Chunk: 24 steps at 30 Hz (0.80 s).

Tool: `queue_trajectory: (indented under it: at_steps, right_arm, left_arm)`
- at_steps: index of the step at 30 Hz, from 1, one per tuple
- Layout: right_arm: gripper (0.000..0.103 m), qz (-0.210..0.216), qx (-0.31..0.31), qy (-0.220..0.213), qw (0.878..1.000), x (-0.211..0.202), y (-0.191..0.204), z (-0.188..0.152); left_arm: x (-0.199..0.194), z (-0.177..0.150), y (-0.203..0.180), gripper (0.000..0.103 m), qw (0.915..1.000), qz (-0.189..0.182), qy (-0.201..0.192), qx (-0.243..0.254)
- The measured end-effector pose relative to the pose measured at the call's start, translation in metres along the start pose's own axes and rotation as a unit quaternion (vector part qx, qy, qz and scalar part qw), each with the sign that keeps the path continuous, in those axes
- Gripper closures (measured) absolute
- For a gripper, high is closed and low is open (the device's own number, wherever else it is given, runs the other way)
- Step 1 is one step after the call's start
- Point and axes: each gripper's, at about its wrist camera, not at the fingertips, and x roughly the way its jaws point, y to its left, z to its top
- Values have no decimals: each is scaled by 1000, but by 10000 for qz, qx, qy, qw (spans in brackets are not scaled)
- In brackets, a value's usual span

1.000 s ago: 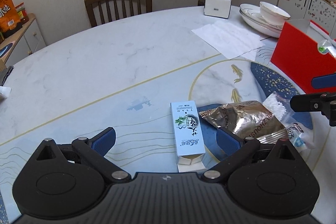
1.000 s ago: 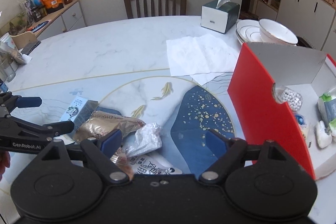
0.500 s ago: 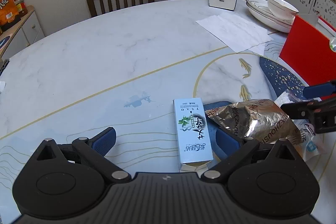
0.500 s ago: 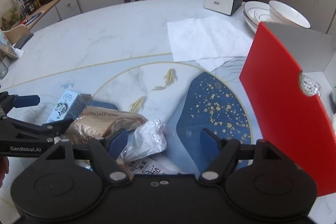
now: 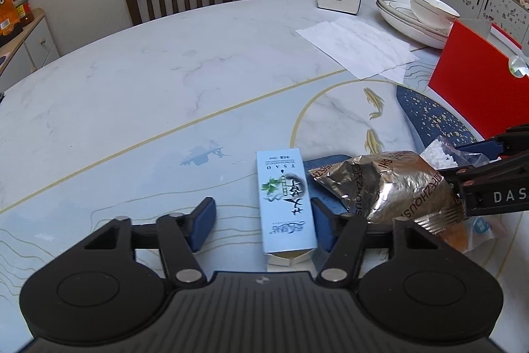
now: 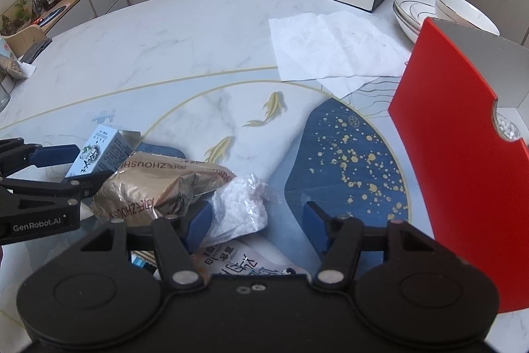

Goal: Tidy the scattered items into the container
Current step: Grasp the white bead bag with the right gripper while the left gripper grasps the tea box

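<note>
Your two grippers have both narrowed over the last second, and that is the main change on the round white marble counter (image 5: 158, 81) with its blue and gold fish pattern. Your left gripper (image 5: 263, 225) was spread wide a second ago; now its blue fingers (image 5: 202, 222) are closing around the slim pale blue cardboard box (image 5: 284, 204) with ink-brush lettering, which lies flat between them. The right-hand pad sits just beside the box, while a gap remains on the other side, so it is not yet pinched. Your right gripper (image 6: 256, 222) has come down lower over the pile and its fingers are closing too, with the clear plastic bag of small white beads (image 6: 241, 207) between them, not yet squeezed. This suggests two pick-ups are about to begin at once. Just beside both lie the crumpled gold foil snack packet (image 6: 155, 187) and a white printed sachet (image 6: 244, 263) partly under your right gripper. The container, an open red cardboard box with a white inside (image 6: 443, 121), stands on the counter to your right, apart from the pile. Through a notch in its red wall you can glimpse more white beads (image 6: 506, 126) inside; the rest of its contents are hidden.
</note>
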Motion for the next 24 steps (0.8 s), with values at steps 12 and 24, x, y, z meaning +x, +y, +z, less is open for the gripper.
queue_trajectory:
  at_steps: [12, 24]
  right_arm:
    - [68, 115, -91, -26, 9999, -3, 2, 2]
    - [73, 90, -34, -185, 9998, -18, -6, 1]
  left_arm:
    - [-2, 1, -7, 70, 10000, 8, 22, 88]
    - [-12, 2, -8, 74, 10000, 56, 22, 64]
